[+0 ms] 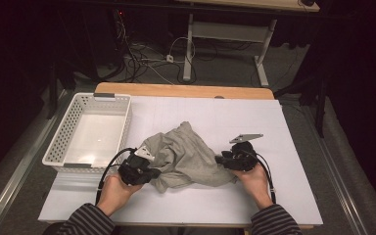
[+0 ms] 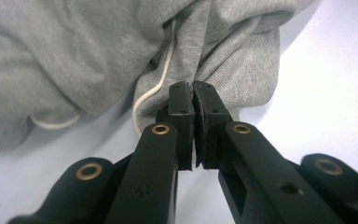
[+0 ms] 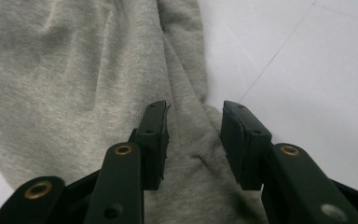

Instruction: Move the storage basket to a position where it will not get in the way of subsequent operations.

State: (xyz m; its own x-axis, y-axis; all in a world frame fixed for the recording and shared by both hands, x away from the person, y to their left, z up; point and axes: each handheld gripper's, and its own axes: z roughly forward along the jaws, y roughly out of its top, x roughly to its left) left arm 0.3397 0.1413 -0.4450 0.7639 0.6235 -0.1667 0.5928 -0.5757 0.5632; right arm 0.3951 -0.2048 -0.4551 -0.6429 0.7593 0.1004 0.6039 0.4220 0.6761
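While the grey shirt [image 1: 186,156] lies crumpled in the middle of the white table [image 1: 284,196], it stretches sideways between both tools. The left gripper [image 2: 194,91] is pinched tight on a fold, which its own close view shows best. The right gripper [image 3: 193,126] sits half open over the shirt's other edge, beside the white basket [image 1: 63,134].

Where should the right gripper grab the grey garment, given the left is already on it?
Grip the raised fold of the grey garment lying between the open right gripper, coming in low from the garment's right edge. That ridge stands up off the table, so the fingers can close across it. The left gripper already pinches the opposite edge.
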